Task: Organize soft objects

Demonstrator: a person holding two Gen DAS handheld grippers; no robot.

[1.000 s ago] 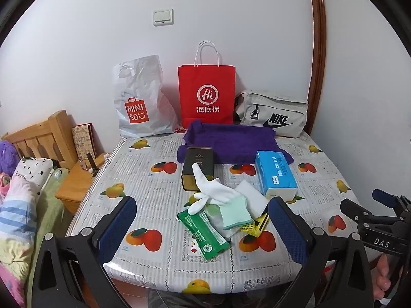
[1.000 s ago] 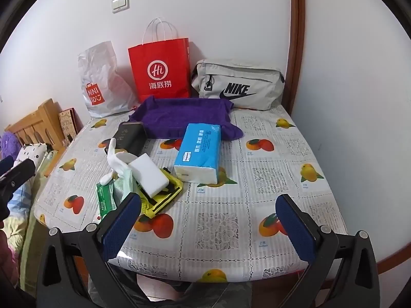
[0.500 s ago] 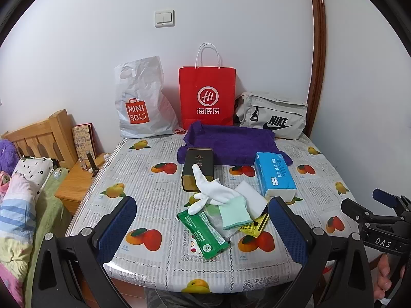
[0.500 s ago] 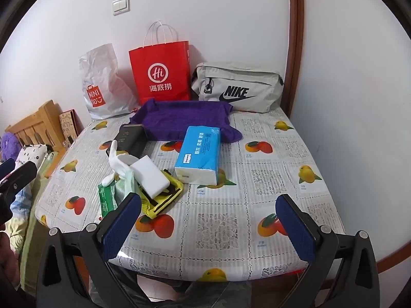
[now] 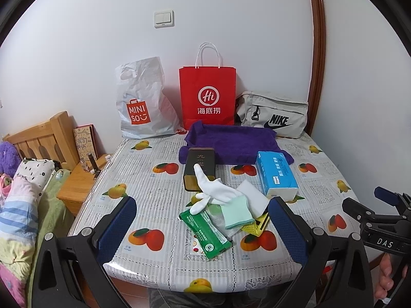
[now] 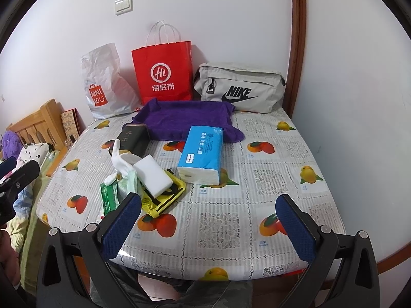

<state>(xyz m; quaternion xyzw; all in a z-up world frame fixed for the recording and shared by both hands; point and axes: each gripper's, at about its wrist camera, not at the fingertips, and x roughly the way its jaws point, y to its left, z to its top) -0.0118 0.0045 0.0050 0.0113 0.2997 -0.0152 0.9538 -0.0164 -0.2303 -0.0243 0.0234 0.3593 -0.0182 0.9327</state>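
A pile lies mid-table: a white glove (image 5: 214, 191) (image 6: 120, 160), a mint green cloth (image 5: 236, 213), a white sponge (image 6: 152, 177) (image 5: 253, 195), a yellow mesh pouch (image 6: 167, 200) and a green wipes pack (image 5: 205, 229) (image 6: 108, 197). A blue tissue pack (image 5: 276, 177) (image 6: 201, 151) rests to its right. A purple towel (image 5: 231, 142) (image 6: 182, 118) is spread behind. My left gripper (image 5: 203, 228) and right gripper (image 6: 209, 227) hover open over the table's near edge, holding nothing.
A dark tin box (image 5: 199, 166) stands behind the glove. Against the wall are a white Miniso bag (image 5: 141, 105), a red paper bag (image 5: 208, 97) and a grey Nike bag (image 5: 272, 118). A bed and wooden nightstand (image 5: 79, 184) are at the left.
Both grippers have drifted slightly, so the views shift a little. Nothing on the table has moved.
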